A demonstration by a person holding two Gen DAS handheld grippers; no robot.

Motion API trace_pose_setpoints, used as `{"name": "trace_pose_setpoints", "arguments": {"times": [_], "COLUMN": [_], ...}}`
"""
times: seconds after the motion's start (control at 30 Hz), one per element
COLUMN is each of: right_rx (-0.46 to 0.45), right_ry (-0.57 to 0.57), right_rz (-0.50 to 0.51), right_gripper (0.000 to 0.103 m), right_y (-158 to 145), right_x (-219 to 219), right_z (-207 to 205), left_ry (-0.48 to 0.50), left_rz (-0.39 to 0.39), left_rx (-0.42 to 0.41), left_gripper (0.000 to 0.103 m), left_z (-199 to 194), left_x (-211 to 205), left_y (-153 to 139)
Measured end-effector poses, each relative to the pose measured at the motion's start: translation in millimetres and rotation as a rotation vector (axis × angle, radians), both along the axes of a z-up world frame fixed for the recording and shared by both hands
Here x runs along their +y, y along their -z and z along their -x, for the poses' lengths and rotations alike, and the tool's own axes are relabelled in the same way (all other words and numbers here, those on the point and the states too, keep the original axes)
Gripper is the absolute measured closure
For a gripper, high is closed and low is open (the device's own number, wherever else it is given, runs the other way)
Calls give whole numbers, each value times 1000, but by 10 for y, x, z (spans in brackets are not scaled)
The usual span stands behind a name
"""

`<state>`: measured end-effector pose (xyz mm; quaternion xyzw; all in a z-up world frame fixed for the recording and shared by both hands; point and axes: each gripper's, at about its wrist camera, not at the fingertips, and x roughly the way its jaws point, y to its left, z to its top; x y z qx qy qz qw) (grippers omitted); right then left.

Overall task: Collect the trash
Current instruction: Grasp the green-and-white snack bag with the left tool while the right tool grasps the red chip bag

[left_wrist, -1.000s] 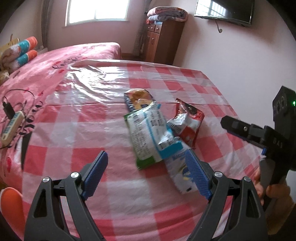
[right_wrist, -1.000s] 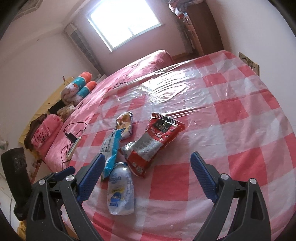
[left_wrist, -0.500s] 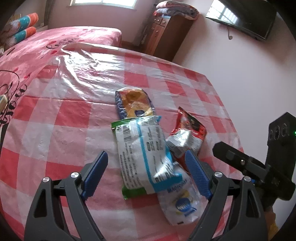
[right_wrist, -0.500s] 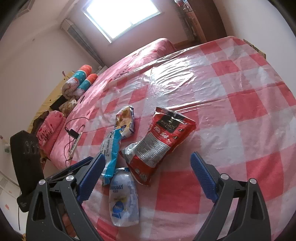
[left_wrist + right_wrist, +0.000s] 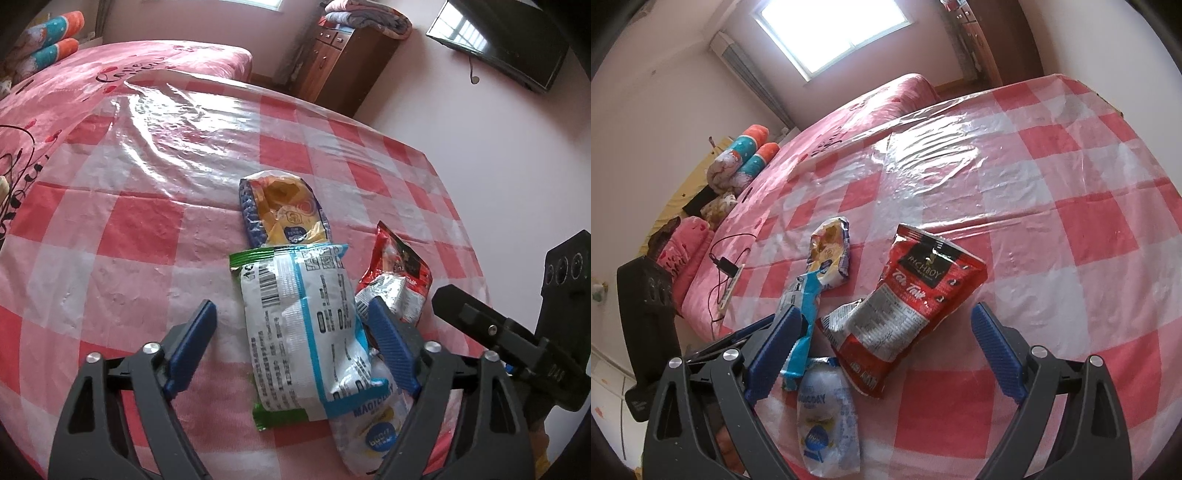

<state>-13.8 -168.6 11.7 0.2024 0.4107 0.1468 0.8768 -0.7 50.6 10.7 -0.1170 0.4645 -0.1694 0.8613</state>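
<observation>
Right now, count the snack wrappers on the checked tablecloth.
4, clustered together: yellow wrapper farthest back, white-and-blue wrapper before it, red bag alongside, and a clear white wrapper nearest, partly under the white-and-blue one. More could be underneath.

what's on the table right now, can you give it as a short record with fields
surface: table under a red and white checked cloth
trash: white, blue and green wrapper; yellow and blue snack bag; red Richboy chip bag; clear white pouch
left gripper: jaws closing, white wrapper between the fingers, pads not yet pressing on it
right gripper: open, over the red bag
</observation>
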Motion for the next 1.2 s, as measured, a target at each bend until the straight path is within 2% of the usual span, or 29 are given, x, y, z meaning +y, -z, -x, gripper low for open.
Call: {"name": "trace_pose_setpoints", "arguments": {"times": [0.07,0.2,0.43,0.7,0.8,0.87,0.93,1.03,1.13,1.2], "right_rx": [2,0,0,9,4,-3,-14,-16,-14,-21], "right_ry": [-4,-10,-12,-9,-15,-15,-23,-36,-55,-65], "right_rz": [11,38,91,147,204,285,334,332,315,336], "right_gripper": [16,16,16,16,17,27,33,38,51,53], "right_y": [13,30,73,103,104,109,117,126,119,105], "right_x": [16,69,139,219,285,376,428,440,439,468], "right_z": [-21,-48,-119,-208,-243,-270,-277,-294,-291,-280], "left_ry": [-3,-10,-25,-27,-28,-31,-34,-36,-38,-39], "left_rz": [-4,-7,4,23,31,33,35,38,38,38], "left_rx": [-6,-12,-16,-23,-26,-27,-31,-36,-43,-45], "left_gripper": [27,40,57,62,62,62,62,63,63,63], "left_z": [-4,-3,8,46,66,85,108,135,172,198], "left_x": [-7,-17,35,97,125,149,181,224,255,276], "left_y": [3,10,23,13,-1,-5,-9,-23,-40,-46]}}
